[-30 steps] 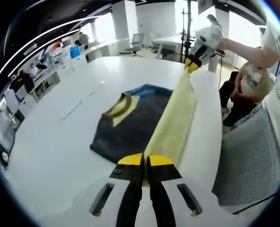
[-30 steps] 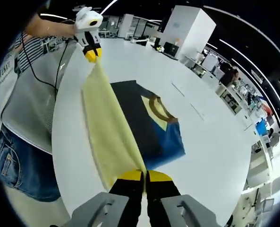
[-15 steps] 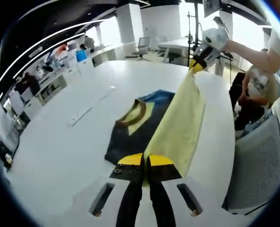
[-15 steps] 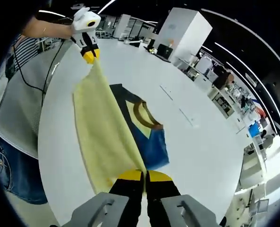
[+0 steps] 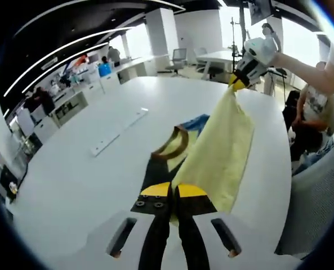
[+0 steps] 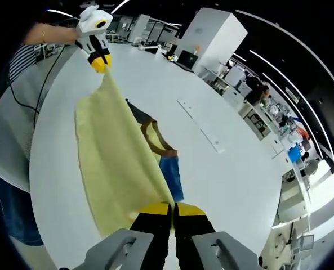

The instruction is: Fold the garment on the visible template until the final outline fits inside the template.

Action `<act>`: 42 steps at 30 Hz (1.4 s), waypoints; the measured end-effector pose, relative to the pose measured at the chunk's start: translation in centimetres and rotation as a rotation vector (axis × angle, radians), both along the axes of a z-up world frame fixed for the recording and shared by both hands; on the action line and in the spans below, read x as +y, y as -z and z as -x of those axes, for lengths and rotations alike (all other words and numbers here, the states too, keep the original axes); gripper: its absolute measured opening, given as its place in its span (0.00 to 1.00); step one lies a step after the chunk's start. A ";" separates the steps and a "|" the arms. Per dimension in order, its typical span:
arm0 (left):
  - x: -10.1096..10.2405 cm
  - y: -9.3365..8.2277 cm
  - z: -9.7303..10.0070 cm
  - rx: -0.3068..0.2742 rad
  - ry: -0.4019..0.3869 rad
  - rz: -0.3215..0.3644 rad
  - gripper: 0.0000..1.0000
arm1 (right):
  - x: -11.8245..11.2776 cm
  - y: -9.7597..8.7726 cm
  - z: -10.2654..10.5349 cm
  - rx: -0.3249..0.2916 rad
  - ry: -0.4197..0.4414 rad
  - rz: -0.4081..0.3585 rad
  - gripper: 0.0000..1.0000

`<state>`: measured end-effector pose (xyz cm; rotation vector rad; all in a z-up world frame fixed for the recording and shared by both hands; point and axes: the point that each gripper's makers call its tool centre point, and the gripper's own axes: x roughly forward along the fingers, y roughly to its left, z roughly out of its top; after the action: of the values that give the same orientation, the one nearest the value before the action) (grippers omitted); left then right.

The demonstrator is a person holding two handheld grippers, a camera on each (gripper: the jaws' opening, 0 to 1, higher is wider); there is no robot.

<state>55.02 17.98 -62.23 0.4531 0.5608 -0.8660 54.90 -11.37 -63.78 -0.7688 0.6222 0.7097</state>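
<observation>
The garment is a shirt with a pale yellow side (image 5: pixel 223 146) and a dark navy and blue side with a brown collar (image 5: pixel 169 145). Its lower part lies on the white table (image 5: pixel 71 185). My left gripper (image 5: pixel 174 190) is shut on one corner of the yellow layer. My right gripper (image 5: pixel 235 84), held in a person's hand, is shut on the other corner. The yellow layer (image 6: pixel 116 157) hangs stretched between them above the table. In the right gripper view my right gripper (image 6: pixel 174 209) pinches the fabric, the left gripper (image 6: pixel 101 63) is at the far end, and collar (image 6: pixel 155 142) and blue part (image 6: pixel 169 175) peek out.
A long white strip (image 5: pixel 119 132) is set into the table beyond the garment, also seen as the strip (image 6: pixel 203 132). A seated person (image 5: pixel 313 107) and a grey mesh chair (image 5: pixel 319 208) are close to the table's edge. Desks and people stand in the background.
The lifted yellow layer has risen and swung across the dark side, so less navy and blue shows. Both grippers stay shut on its corners.
</observation>
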 end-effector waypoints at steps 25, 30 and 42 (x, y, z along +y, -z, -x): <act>-0.4 1.3 -6.0 -0.024 -0.079 0.005 0.00 | -0.8 2.0 -5.8 -0.033 0.117 0.066 0.00; 0.0 3.0 -6.9 -0.003 -0.087 -0.020 0.00 | -0.6 3.4 -6.8 -0.026 0.111 0.077 0.00; 0.8 8.1 -9.5 0.072 -0.124 -0.065 0.00 | -0.4 7.7 -9.1 0.063 0.131 0.067 0.00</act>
<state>64.48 18.75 -70.38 0.4426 0.6774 -0.7490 64.01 -11.74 -71.52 -0.7624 0.7499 0.5969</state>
